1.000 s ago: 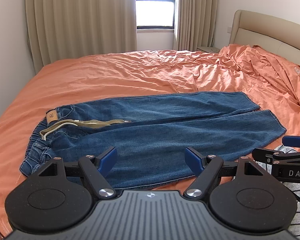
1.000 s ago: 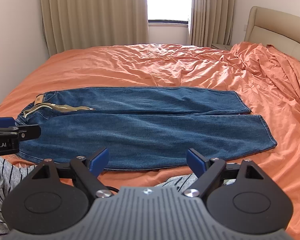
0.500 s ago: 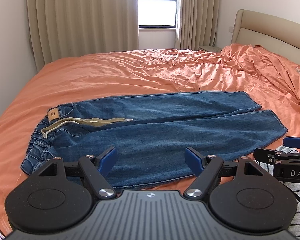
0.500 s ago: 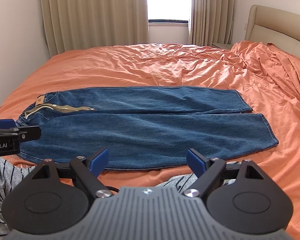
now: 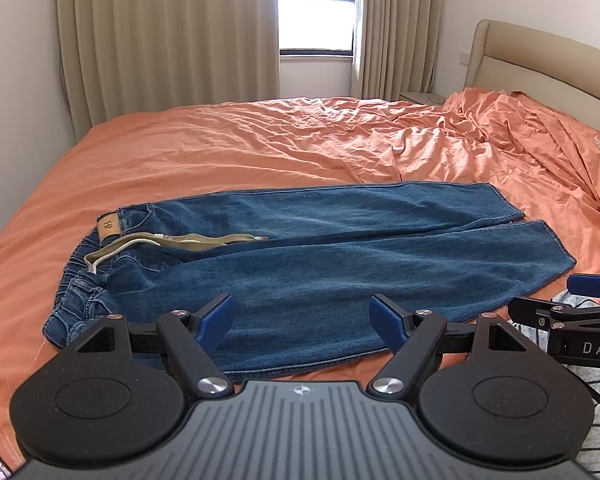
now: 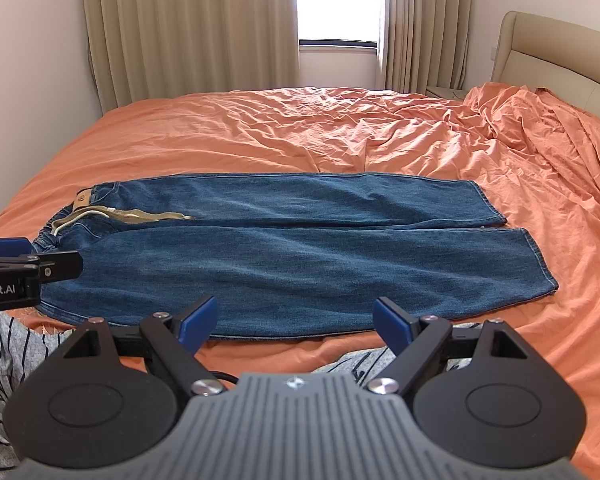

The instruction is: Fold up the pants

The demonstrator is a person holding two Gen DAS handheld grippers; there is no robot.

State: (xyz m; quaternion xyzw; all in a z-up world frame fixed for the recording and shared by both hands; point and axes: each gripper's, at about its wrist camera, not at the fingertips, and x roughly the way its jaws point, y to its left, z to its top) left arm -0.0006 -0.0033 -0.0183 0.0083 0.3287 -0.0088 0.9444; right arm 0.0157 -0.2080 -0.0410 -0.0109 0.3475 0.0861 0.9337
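Pants [image 5: 320,256]: flat on the orange bed [image 5: 220,148], waistband left, legs right
Left gripper [image 5: 302,316]: fingers apart, over the pants' near edge
Right gripper [image 6: 296,318]: fingers apart, holding nothing

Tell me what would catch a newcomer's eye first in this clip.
A pair of blue jeans lies flat and unfolded across the near part of the orange bed, waistband to the left with a beige drawstring trailing over it. Both grippers, the left gripper and the right gripper, hang open near the jeans' near edge, holding nothing.
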